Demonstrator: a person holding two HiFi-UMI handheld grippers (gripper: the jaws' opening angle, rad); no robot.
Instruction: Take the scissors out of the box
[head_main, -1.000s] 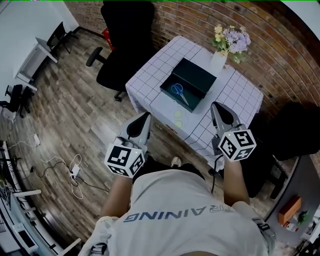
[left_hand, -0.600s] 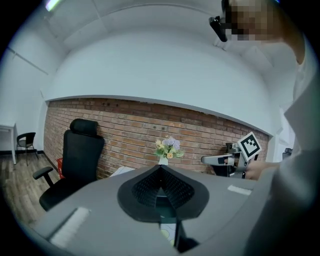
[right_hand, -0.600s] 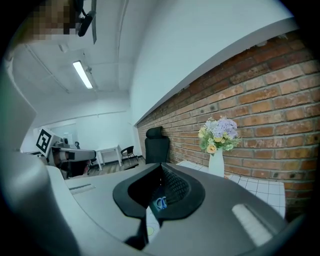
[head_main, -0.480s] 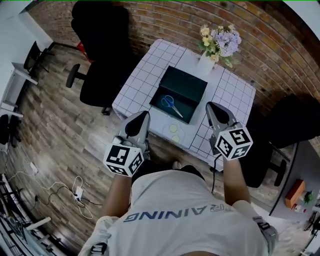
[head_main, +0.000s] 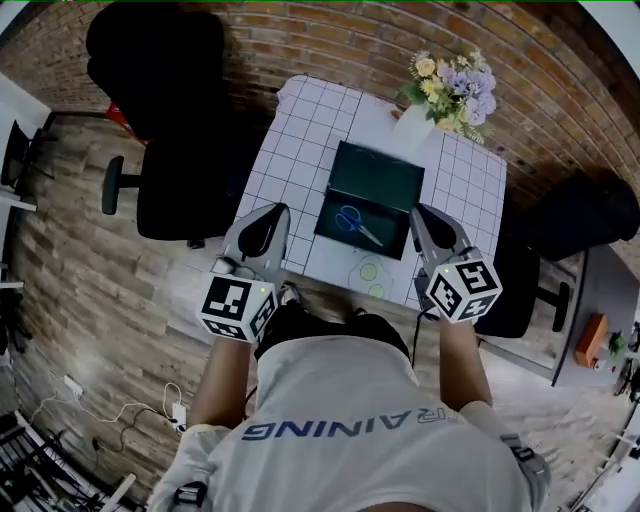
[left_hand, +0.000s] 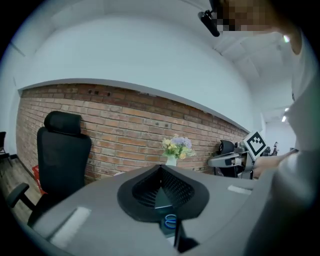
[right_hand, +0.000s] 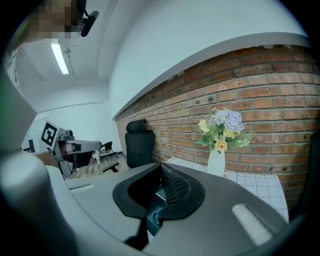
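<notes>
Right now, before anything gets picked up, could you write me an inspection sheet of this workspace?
Surface: table under a white grid cloth, against a brick wall.
Job's things: dark box open; blue-handled scissors lying inside it.
Clutter: vase of flowers behind the box; two pale green rounds in front of it.
Grippers: left tongs and right tongs both shut and empty, near the table's front edge, either side of the box.
Cables: white cable with plug block loose on the wood floor, lower left.
Surroundings: black chair left of the table; second dark chair right.
</notes>
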